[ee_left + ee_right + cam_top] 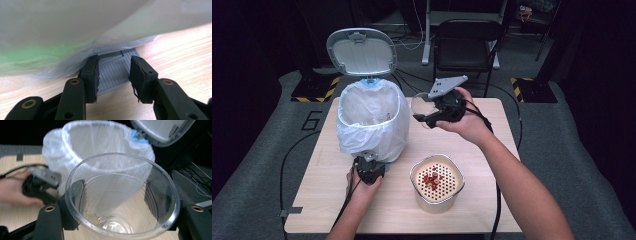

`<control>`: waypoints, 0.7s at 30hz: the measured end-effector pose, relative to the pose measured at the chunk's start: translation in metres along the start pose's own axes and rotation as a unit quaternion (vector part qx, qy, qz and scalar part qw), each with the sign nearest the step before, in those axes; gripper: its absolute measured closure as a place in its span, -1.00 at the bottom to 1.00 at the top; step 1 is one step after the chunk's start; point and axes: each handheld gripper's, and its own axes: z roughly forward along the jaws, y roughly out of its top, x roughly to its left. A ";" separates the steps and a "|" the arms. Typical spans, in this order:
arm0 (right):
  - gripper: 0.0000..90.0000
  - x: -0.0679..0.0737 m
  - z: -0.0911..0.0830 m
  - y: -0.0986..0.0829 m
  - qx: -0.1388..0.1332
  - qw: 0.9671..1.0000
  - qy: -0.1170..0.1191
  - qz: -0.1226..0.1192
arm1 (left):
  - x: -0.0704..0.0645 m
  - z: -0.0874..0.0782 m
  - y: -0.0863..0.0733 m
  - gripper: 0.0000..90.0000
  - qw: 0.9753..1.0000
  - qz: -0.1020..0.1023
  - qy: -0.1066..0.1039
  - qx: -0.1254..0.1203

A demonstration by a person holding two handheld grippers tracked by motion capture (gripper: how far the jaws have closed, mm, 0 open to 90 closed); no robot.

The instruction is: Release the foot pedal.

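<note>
The clear plastic cup point(122, 197) sits clamped between the jaws of my right hand-held gripper point(428, 111), one jaw pressed against each side of its wall, mouth toward the camera and, as far as I can see, empty down to its base. In the high view the cup point(421, 106) hangs above the middle of the frame, tipped toward the bin, just right of the white bag's rim and apart from it. The pedal bin point(371, 122) stands at the upper left of the tabletop point(487, 210), its lid point(361, 51) swung up and open, the white liner bag point(100, 145) draped over its edge.

My left hand-held gripper point(369, 162) is down at the foot of the bin, at lower centre-left of the high view. In the left gripper view its jaws stand apart, gripping nothing, with the grey ribbed pedal point(115, 71) lying between and below them under the bag's overhang.

Lower centre-right, the cream container point(437, 185) with its perforated insert holds a scatter of red bits point(432, 181).

I judge I am at the tipping step, the lid held up by my pressing the pedal. Next I should bring the cup over the bag's opening without snagging the liner, keeping the pedal down.
</note>
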 end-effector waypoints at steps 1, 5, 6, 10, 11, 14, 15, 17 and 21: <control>-0.26 -0.001 0.001 0.005 -0.002 1.000 0.001 0.006 | 0.000 0.000 0.000 0.31 1.000 0.000 0.000 0.000; -0.27 -0.005 0.005 0.024 -0.007 1.000 0.009 0.019 | -0.001 -0.001 0.000 0.31 1.000 -0.007 0.004 0.002; -0.27 -0.005 0.007 0.028 -0.010 1.000 0.011 0.023 | -0.001 -0.001 0.000 0.31 1.000 -0.006 0.004 0.003; -0.29 -0.010 0.017 0.046 -0.028 0.998 0.028 0.046 | 0.000 -0.001 0.000 0.31 1.000 -0.005 0.002 0.006; -0.29 -0.010 0.019 0.048 -0.028 0.998 0.030 0.049 | 0.000 -0.001 0.000 0.31 1.000 -0.001 -0.004 0.003; -0.30 -0.012 0.026 0.055 -0.028 0.998 0.031 0.056 | -0.001 -0.001 0.000 0.31 1.000 -0.006 0.002 0.006; -0.30 -0.013 0.028 0.057 -0.030 0.997 0.033 0.061 | -0.001 -0.001 0.000 0.31 1.000 -0.006 0.001 0.005; -0.31 -0.014 0.033 0.062 -0.033 0.996 0.034 0.070 | -0.001 -0.001 0.000 0.31 1.000 -0.006 0.001 0.006; -0.31 -0.015 0.042 0.068 -0.036 0.995 0.038 0.080 | -0.001 -0.001 0.000 0.31 1.000 -0.006 0.001 0.005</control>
